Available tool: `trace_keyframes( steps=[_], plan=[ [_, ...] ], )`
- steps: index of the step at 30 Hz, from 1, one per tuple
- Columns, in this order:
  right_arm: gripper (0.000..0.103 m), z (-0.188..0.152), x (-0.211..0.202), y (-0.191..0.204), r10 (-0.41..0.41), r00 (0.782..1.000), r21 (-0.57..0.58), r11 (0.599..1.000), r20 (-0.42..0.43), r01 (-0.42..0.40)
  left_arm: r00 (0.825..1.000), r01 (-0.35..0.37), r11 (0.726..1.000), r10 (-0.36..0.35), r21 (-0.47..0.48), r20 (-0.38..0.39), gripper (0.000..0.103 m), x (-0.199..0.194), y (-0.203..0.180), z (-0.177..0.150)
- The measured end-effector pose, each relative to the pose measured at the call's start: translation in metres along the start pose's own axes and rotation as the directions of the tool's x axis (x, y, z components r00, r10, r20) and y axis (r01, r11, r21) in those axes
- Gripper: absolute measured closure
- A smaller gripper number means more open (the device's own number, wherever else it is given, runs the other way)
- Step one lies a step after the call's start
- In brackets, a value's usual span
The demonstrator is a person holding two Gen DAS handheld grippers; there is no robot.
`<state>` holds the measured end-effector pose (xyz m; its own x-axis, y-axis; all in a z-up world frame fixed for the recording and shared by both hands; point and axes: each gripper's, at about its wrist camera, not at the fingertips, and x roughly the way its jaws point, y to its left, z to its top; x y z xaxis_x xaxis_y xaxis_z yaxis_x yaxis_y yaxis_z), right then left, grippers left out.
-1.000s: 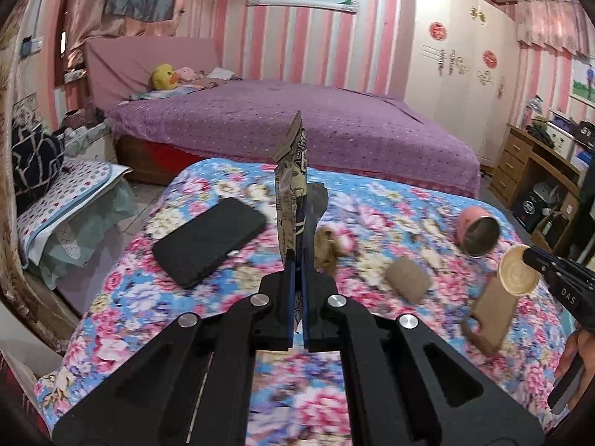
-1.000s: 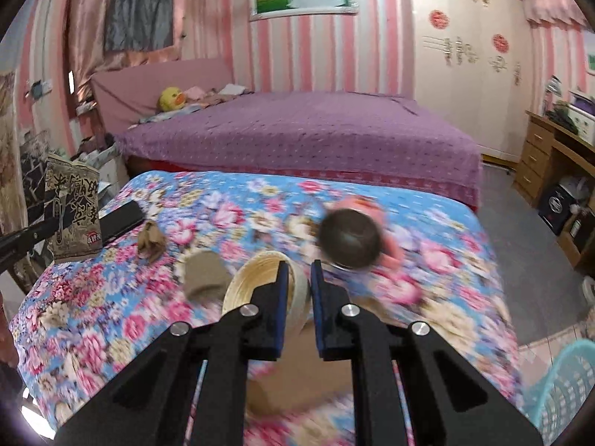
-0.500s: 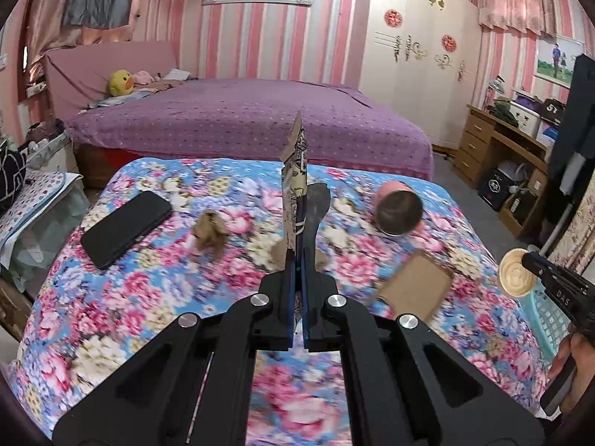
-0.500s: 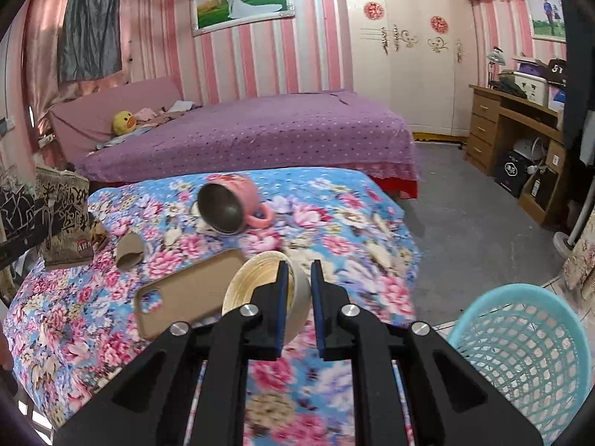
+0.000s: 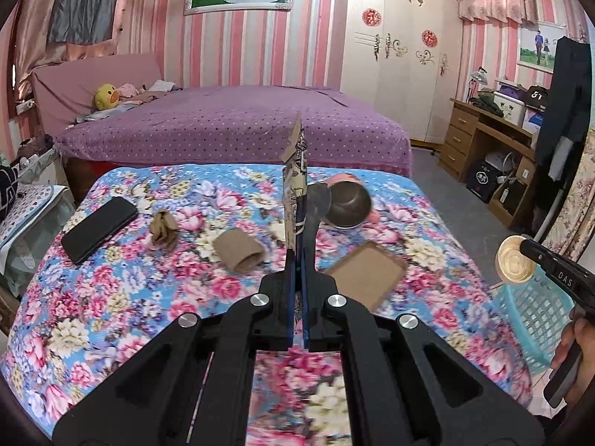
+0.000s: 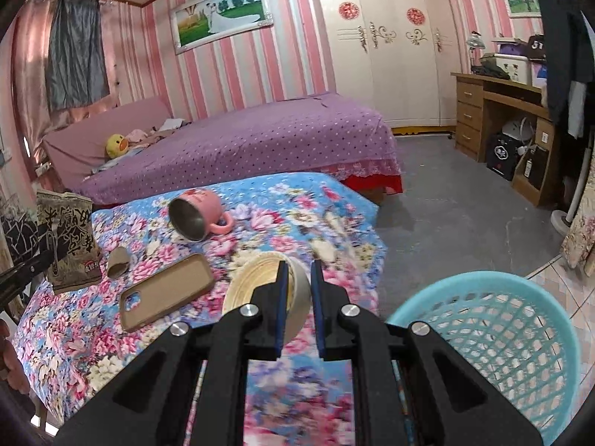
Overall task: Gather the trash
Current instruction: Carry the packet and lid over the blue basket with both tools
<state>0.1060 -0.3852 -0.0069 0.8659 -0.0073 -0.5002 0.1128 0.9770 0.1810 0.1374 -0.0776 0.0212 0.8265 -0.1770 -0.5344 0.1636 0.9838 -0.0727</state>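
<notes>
My left gripper (image 5: 300, 256) is shut on a brown printed snack bag (image 5: 295, 186), held upright over the floral bed; the bag (image 6: 68, 238) also shows at the left of the right wrist view. My right gripper (image 6: 298, 271) is shut on the wall of a beige paper cup (image 6: 256, 278), above the bed's right edge. Just right of it on the floor stands a turquoise mesh basket (image 6: 479, 278). In the left wrist view the cup (image 5: 515, 260) hangs above the basket (image 5: 531, 319). A cardboard tube (image 5: 240, 252) and a crumpled brown paper (image 5: 161, 228) lie on the bed.
A pink mug (image 6: 197, 213) lies on its side on the floral bed, with a brown phone case (image 6: 167, 291) in front of it and a black phone (image 5: 98, 228) at the left. Behind is a purple bed (image 5: 230, 126); a wooden desk (image 6: 498, 111) stands across the grey floor.
Both grippers have moved right across the floral bed, each keeping its grip. The turquoise basket has come into view beside the right gripper, and the mug and phone case have slid left.
</notes>
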Motion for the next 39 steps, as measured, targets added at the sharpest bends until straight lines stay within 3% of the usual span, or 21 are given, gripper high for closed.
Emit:
trace_keyframes(
  steps=[15, 24, 33, 39],
  plan=[
    [0.09, -0.002, -0.03, -0.106, -0.146, 0.989, 0.084, 0.986, 0.035, 0.143, 0.995, 0.095, 0.99, -0.095, 0.105, -0.002, 0.102, -0.004, -0.115, -0.002],
    [0.09, -0.013, -0.045, -0.148, -0.24, 0.971, 0.059, 0.969, 0.02, 0.238, 0.981, 0.196, 0.968, -0.195, 0.157, -0.018, 0.102, -0.004, -0.181, -0.019],
    [0.09, -0.025, -0.06, -0.199, -0.275, 0.961, 0.159, 0.95, 0.023, 0.268, 0.958, 0.287, 0.944, -0.281, 0.164, -0.055, 0.102, 0.011, -0.236, -0.032],
    [0.091, -0.031, -0.058, -0.207, -0.28, 0.96, 0.169, 0.947, 0.013, 0.274, 0.94, 0.343, 0.918, -0.334, 0.198, -0.076, 0.102, 0.012, -0.278, -0.044]
  ],
)
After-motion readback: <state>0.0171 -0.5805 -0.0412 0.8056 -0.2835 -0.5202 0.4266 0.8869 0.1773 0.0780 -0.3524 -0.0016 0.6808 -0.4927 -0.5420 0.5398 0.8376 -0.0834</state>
